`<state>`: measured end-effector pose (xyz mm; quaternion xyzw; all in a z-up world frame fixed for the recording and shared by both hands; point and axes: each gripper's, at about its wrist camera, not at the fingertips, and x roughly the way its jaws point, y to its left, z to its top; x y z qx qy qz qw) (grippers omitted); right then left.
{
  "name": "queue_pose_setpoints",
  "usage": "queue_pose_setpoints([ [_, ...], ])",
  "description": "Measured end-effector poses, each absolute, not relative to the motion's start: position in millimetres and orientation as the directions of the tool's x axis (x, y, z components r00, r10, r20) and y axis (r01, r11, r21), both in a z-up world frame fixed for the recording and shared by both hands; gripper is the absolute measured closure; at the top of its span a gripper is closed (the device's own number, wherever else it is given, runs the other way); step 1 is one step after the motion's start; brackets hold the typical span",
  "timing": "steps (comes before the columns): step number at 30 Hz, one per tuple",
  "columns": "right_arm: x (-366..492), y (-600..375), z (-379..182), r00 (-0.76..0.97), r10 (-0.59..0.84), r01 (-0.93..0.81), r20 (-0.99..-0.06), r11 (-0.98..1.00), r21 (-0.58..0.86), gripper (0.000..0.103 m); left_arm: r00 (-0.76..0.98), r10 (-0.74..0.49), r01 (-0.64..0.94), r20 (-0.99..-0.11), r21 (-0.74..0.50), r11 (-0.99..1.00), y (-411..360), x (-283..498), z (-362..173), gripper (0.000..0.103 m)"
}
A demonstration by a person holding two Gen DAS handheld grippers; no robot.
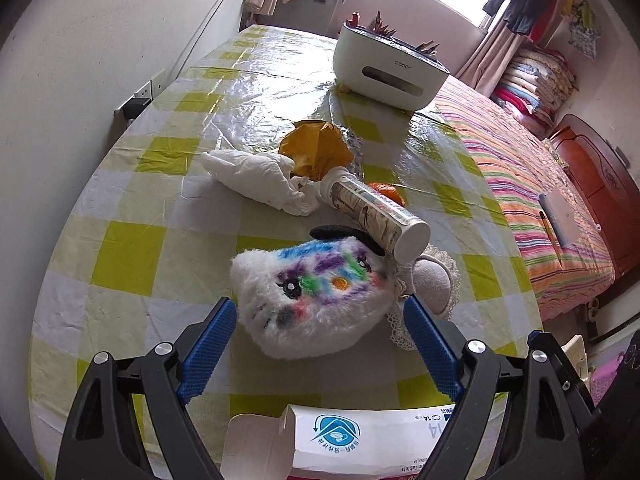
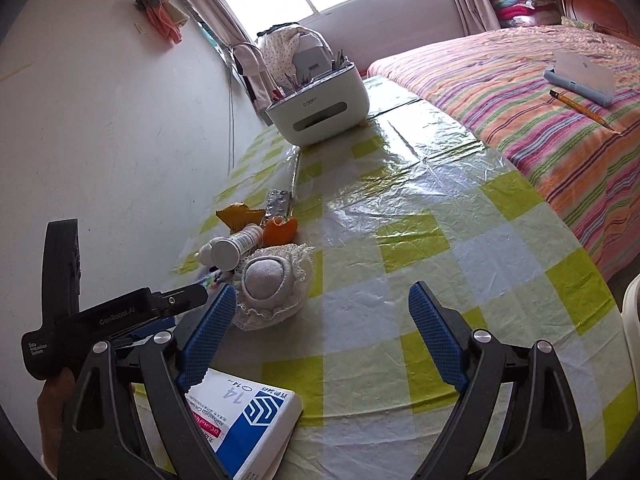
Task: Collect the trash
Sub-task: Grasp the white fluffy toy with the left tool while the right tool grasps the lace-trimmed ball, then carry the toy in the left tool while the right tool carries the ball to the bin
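Crumpled white tissue [image 1: 260, 180], yellow wrapper [image 1: 316, 146], orange peel [image 2: 282, 229], mid-table

You have a table [image 1: 132, 216] covered in a yellow-checked plastic cloth. On it lie a white crumpled bag [image 1: 256, 178], a yellow wrapper [image 1: 316, 148], a tube [image 1: 376, 216] beside an orange peel [image 1: 388, 194], a plush cat [image 1: 316, 296], a lace-edged pad [image 2: 272, 284], a medicine box [image 2: 248, 416] and a white organizer [image 1: 388, 68].
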<state>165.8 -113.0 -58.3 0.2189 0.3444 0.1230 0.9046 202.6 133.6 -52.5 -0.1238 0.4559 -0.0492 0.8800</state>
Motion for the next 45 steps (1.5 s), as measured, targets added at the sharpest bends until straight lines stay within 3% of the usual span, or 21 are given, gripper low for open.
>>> queue_pose_setpoints([
  [1,170,-111,-60,0.731,0.364,-0.064,-0.577,0.879,0.473,0.016,0.581,-0.198,-0.023,-0.790,-0.260,0.965,133,203,-53,0.039],
  [4,183,-105,-63,0.714,0.364,-0.061,-0.599,0.884,0.464,0.016,0.570,-0.181,-0.036,-0.801,-0.245,0.969,135,205,-57,0.050],
  [16,221,-87,-83,0.620,0.449,-0.050,-0.643,0.841,0.539,0.017,0.580,-0.200,-0.030,-0.790,-0.265,0.964,141,202,-58,0.072],
  [20,228,-77,-84,0.595,0.479,-0.064,-0.645,0.829,0.556,0.018,0.581,-0.197,-0.018,-0.790,-0.254,0.967,140,200,-58,0.075],
  [24,233,-70,-88,0.578,0.486,-0.062,-0.656,0.828,0.558,0.026,0.584,-0.196,-0.022,-0.788,-0.257,0.966,142,199,-57,0.075],
  [26,233,-68,-89,0.574,0.501,-0.078,-0.648,0.821,0.565,0.040,0.585,-0.196,-0.018,-0.787,-0.254,0.967,143,198,-56,0.076],
  [28,232,-66,-86,0.574,0.526,-0.106,-0.628,0.808,0.580,0.061,0.587,-0.193,-0.020,-0.786,-0.253,0.967,144,198,-56,0.076],
  [30,227,-61,-79,0.591,0.494,-0.135,-0.638,0.840,0.525,0.066,0.592,-0.189,-0.017,-0.783,-0.247,0.969,145,197,-55,0.077],
  [33,220,-60,-75,0.622,0.453,-0.147,-0.638,0.869,0.473,0.069,0.602,-0.194,-0.012,-0.775,-0.251,0.968,144,195,-51,0.077],
  [45,197,-107,-59,0.677,0.439,-0.104,-0.590,0.852,0.514,0.070,0.656,-0.244,0.079,-0.714,-0.256,0.963,113,178,-20,0.077],
])
